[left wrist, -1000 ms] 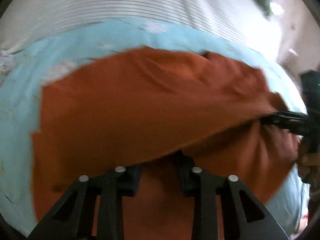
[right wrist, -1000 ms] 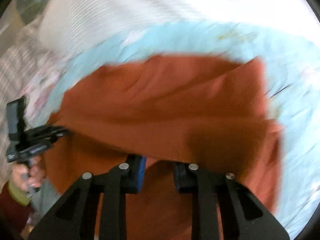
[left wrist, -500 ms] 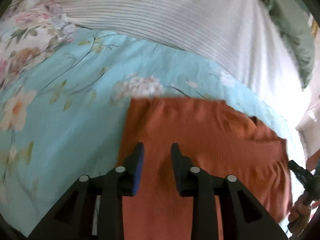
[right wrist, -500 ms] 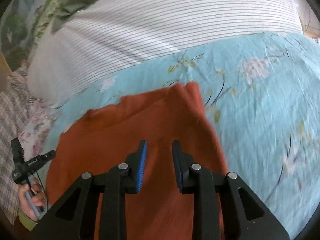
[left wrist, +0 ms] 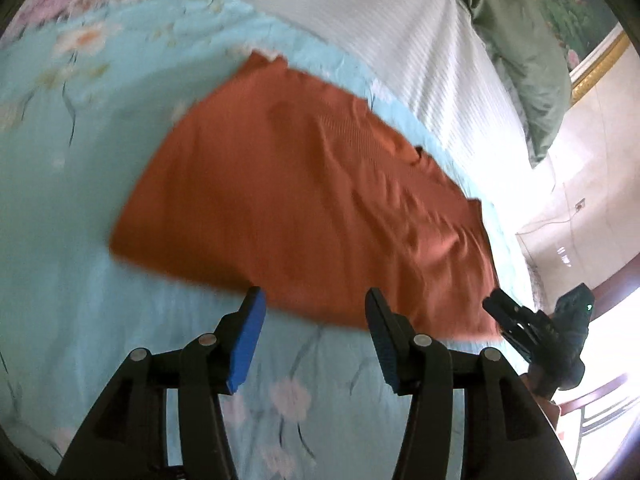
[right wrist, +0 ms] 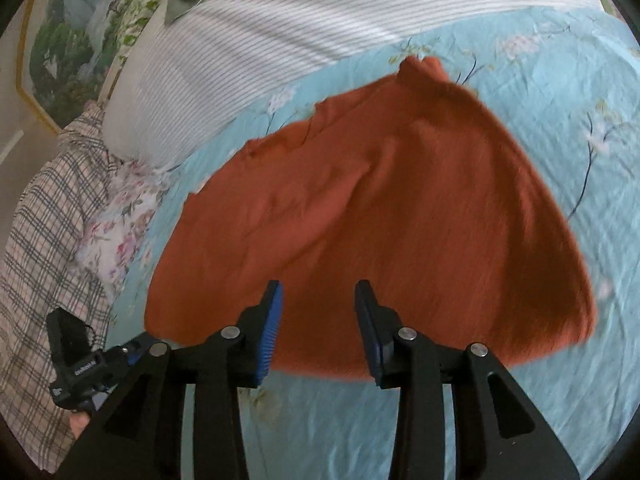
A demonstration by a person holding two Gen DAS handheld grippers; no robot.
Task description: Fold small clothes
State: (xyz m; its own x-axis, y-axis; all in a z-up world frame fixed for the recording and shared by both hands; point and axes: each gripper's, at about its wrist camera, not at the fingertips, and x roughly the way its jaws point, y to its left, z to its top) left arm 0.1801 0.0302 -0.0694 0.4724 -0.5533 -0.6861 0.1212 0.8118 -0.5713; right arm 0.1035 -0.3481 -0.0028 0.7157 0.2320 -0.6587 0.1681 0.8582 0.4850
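Since it lies slack and rumpled on the light blue floral bedsheet (left wrist: 80, 168), the rust-orange garment (left wrist: 312, 184) looks to me like a thin ribbed knit: light, soft, with no stiffness of its own, the sort of cloth that sags from wherever it is pinched and drags its lower layer along if pulled carelessly. It sits already doubled over, its far edge close to the white striped pillow (left wrist: 360, 28), its near edge just in front of both tools. The left gripper (left wrist: 314, 312) hovers right at that near edge with its jaws parted and nothing between them but bedsheet; they have just been opening and no cloth is caught. The right gripper (right wrist: 318, 304) stands the same way over the garment's near hem, jaws apart, also having just been widening, the blue pads clear of the fabric as far as I can tell. Nothing here is fragile or slippery; I judge the trouble would be wrinkles, which already ripple across the side away from the pillow, and a folded edge that opens if only the top layer is taken. For the next fold I would pinch at the two near corners, both layers together, close to the edge, and lift low so the cloth does not billow. A plaid cloth (right wrist: 44, 216) lies off beyond the pillow's end, well apart from the garment.
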